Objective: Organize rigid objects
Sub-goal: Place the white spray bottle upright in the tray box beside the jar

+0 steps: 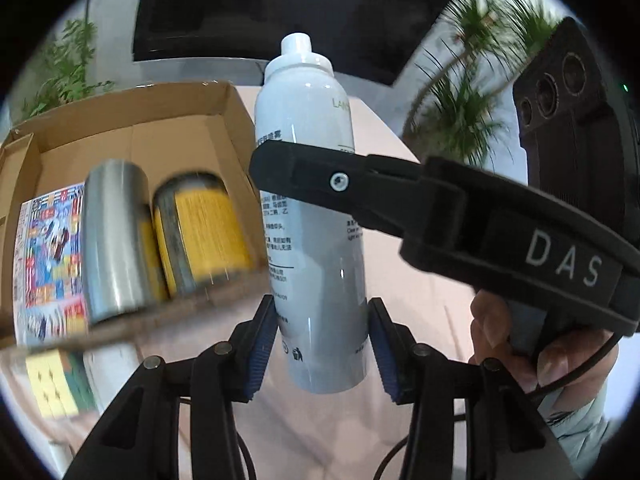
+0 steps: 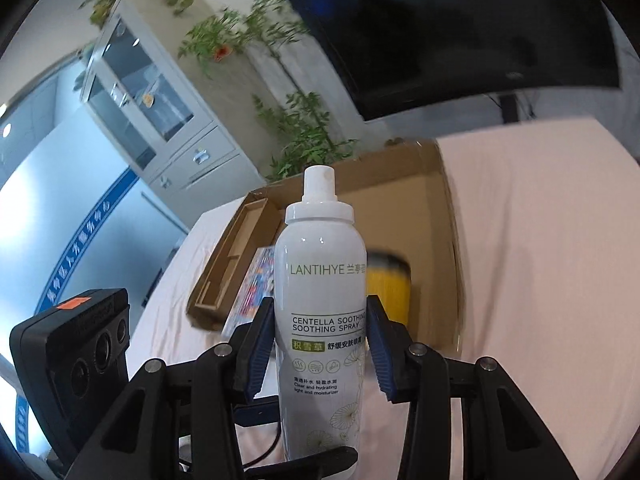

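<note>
1. Pink cloth (image 1: 420, 312) covers the table in the left wrist view. A white spray bottle (image 1: 316, 208) stands upright between the left gripper (image 1: 323, 350) pads, which clamp its lower body. The right gripper's finger (image 1: 320, 176) crosses the bottle's middle. Just left, an open cardboard box (image 1: 132, 136) holds two blurred cans (image 1: 160, 236) beside a colourful packet (image 1: 50, 256).

2. Open pink cloth (image 2: 540, 260) spreads to the right in the right wrist view. The right gripper (image 2: 320, 346) pads grasp the bottle (image 2: 320, 312), labelled LANTIHYE; the box (image 2: 400, 208) lies behind.
</note>
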The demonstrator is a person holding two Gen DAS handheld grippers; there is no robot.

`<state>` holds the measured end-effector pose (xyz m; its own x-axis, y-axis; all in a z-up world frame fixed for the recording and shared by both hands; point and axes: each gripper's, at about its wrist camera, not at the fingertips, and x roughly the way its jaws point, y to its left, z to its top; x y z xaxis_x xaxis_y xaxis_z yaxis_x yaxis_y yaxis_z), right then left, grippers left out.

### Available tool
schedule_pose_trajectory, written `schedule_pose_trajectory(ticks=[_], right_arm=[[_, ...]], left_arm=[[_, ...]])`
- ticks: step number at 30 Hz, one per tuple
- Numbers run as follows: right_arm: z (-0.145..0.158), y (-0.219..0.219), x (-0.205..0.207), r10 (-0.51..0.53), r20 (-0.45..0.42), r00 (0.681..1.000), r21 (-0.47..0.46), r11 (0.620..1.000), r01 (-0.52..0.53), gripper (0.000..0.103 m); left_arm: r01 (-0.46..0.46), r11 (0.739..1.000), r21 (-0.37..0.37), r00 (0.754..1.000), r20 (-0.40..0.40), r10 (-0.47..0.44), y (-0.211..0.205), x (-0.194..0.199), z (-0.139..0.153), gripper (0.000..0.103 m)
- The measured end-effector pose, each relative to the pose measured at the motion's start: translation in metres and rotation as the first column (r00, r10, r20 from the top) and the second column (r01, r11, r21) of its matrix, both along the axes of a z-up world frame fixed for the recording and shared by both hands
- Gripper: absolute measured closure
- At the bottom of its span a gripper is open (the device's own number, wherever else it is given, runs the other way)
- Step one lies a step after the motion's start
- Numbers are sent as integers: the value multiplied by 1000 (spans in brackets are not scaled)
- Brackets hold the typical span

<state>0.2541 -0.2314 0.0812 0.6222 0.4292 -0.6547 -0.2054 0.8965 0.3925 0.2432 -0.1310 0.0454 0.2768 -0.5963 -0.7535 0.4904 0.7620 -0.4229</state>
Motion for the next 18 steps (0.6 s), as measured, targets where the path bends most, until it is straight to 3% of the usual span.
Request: schedule_pose_trajectory(ticks=[7, 11, 13, 15, 18], right_arm=[[2, -21, 82, 58, -41, 997, -84, 995, -62, 61], [-18, -35, 112, 59, -57, 997, -101, 993, -64, 61], [-41, -42, 123, 47, -99, 994, -93, 994, -57, 61], [-63, -51, 126, 22, -109, 994, -77, 997, -31, 61], [-68, -60, 131, 0, -120, 993, -37, 999, -4, 61]], left_arm=[[-47, 999, -7, 995, -91, 46, -17, 73, -14, 59], [-51, 998, 36, 984, -171, 57, -29, 99, -45, 60], [-52, 997, 62, 978, -200, 64, -35, 99, -58, 59], [-52, 996, 73, 982, -176, 64, -37, 95, -55, 59], [-56, 993, 99, 985, -157, 72, -40, 91, -52, 60]])
